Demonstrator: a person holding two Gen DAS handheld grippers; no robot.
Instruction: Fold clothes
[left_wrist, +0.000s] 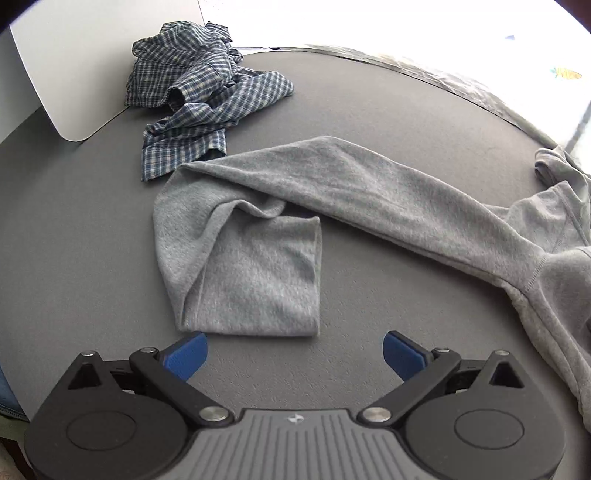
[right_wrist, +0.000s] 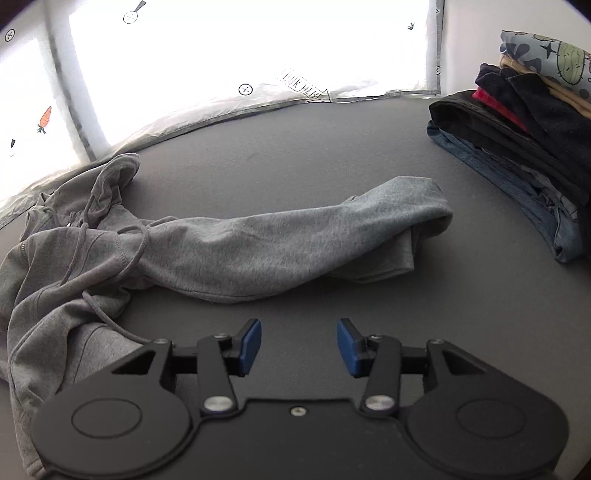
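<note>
Ample bare mat (right_wrist: 332, 147) beyond hoodie (right_wrist: 258, 243)

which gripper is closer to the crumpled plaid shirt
Left. The plaid shirt lies ahead of the left gripper, beyond a grey sleeve. It is absent from the right gripper view.

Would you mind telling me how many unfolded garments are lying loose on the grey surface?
2: the grey hoodie sprawled across the middle, and the checked shirt crumpled at the far left corner. The folded stack at the right is not counted.

Both wrist cams angled down, near table; share grey hoodie (left_wrist: 369, 192).
</note>
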